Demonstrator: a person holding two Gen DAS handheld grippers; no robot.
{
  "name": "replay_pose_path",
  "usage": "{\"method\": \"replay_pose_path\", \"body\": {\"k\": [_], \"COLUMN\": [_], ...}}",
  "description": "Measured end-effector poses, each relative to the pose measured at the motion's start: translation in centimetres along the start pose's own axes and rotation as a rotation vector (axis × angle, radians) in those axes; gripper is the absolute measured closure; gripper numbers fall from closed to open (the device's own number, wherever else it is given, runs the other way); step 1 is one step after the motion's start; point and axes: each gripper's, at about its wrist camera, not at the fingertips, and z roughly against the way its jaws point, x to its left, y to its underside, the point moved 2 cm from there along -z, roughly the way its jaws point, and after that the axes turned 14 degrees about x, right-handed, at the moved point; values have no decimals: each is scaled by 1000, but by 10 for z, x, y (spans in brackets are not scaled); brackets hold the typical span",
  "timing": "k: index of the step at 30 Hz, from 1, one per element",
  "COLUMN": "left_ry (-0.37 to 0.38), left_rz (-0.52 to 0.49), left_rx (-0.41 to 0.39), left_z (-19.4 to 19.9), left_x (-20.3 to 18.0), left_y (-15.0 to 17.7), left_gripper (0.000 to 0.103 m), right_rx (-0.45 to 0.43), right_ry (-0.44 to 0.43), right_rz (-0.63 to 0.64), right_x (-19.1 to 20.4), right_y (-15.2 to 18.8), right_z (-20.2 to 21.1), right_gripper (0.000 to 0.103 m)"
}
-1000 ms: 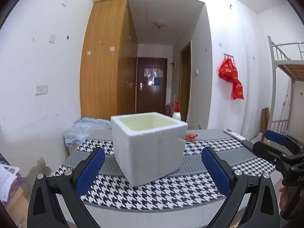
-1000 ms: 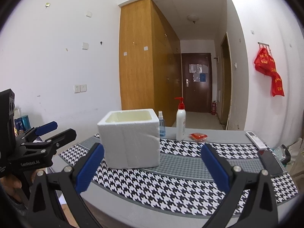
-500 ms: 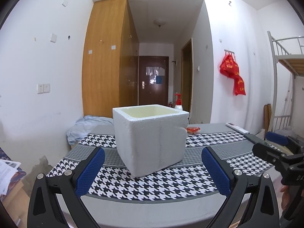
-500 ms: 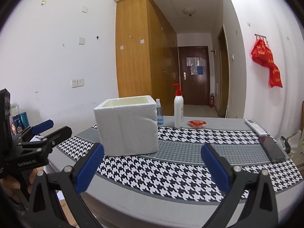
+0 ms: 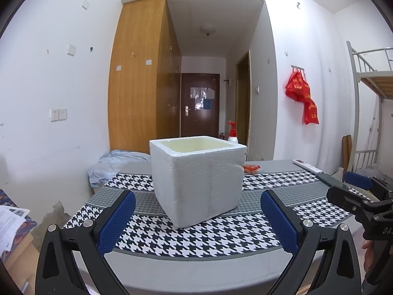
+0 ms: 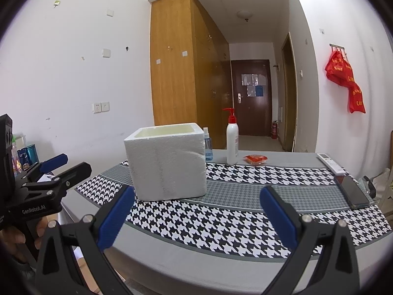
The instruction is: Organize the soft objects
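A white foam box (image 5: 196, 179) with an open top stands on the houndstooth cloth of the table (image 5: 196, 236); it also shows in the right wrist view (image 6: 167, 164). Its inside is hidden. My left gripper (image 5: 196, 223) is open and empty, in front of the box at the table's near edge. My right gripper (image 6: 196, 217) is open and empty, to the right of the box. A small red packet (image 6: 255, 159) lies behind the box. A light blue cloth (image 5: 115, 164) lies past the table's far left end.
A white pump bottle (image 6: 232, 142) and a small blue spray bottle (image 6: 208, 145) stand behind the box. A remote (image 6: 330, 163) and a phone (image 6: 352, 193) lie at the table's right edge. A bunk bed (image 5: 368, 113) stands at the right.
Both grippers dropped lower half a second ago and have risen again. The jaws stayed open and empty. The box has not moved.
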Motion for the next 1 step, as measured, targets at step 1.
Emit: {"method": "replay_pose_path", "body": {"k": [1], "left_ry": [3], "left_rz": [-4], "left_rx": [3], "left_z": [0], "left_x": [-1], "left_y": [0], "left_gripper": [1], "right_rx": [2], "right_ry": [-1], "right_rz": [-4], "right_x": [-1], "right_y": [0], "right_z": [0], "right_gripper": [0]}}
